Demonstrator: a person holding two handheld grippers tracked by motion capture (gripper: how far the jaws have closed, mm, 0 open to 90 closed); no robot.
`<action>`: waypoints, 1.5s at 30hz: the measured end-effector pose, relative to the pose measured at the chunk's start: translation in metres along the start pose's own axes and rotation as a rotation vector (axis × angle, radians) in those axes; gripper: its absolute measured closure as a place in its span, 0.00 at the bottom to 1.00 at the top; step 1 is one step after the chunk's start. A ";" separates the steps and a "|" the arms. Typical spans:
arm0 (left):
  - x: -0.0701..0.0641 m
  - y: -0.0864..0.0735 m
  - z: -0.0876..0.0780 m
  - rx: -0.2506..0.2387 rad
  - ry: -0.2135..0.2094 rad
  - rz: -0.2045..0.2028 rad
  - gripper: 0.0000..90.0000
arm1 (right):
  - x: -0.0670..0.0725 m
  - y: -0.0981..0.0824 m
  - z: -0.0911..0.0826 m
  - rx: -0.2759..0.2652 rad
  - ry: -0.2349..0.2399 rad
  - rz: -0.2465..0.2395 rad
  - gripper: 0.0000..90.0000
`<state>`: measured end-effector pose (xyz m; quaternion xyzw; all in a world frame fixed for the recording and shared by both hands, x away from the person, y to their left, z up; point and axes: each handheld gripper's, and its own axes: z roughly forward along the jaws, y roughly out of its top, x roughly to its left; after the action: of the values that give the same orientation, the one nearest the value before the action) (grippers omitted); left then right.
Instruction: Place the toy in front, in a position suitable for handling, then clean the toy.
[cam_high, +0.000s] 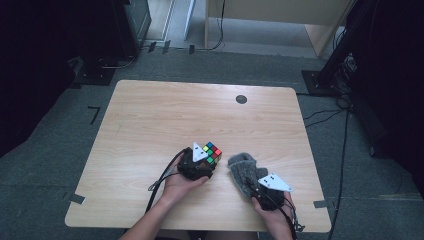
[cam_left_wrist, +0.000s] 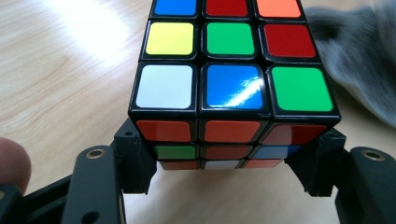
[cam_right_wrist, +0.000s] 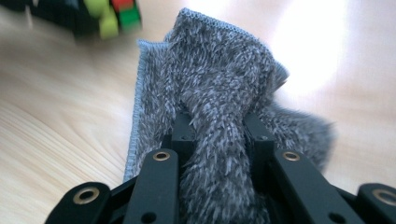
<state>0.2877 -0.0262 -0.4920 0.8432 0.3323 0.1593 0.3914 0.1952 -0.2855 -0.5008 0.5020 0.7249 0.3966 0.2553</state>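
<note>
High view is showing your left gripper (cam_high: 202, 161) clamping the puzzle cube (cam_high: 212, 152) by its two sides, the cube jutting out ahead of the jaws over the wooden table (cam_high: 150, 125). Your right gripper (cam_high: 255, 182) is pinching a bunched fold of the grey fuzzy cloth (cam_high: 244, 170), which is spreading ahead of those jaws, just beside the cube. You are working near the table's near edge; bare wood is lying open beyond and to the left of both grippers.

Bare table (cam_high: 150, 115) far and left; cube (cam_high: 212, 152) just beside cloth (cam_high: 243, 169), narrow gap between
</note>
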 end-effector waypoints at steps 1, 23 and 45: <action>0.000 0.000 0.000 0.000 0.000 0.000 0.39 | 0.000 0.000 0.000 0.000 0.000 0.000 0.80; -0.029 -0.020 -0.059 -0.027 -0.019 0.171 0.39 | 0.094 0.079 -0.004 -0.133 0.130 -0.204 0.78; -0.015 -0.028 -0.072 -0.058 0.003 0.096 0.38 | 0.104 0.071 -0.005 -0.209 0.201 -0.245 0.77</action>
<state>0.2268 0.0166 -0.4673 0.8462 0.2871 0.1888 0.4073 0.1905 -0.1770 -0.4357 0.3386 0.7573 0.4840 0.2785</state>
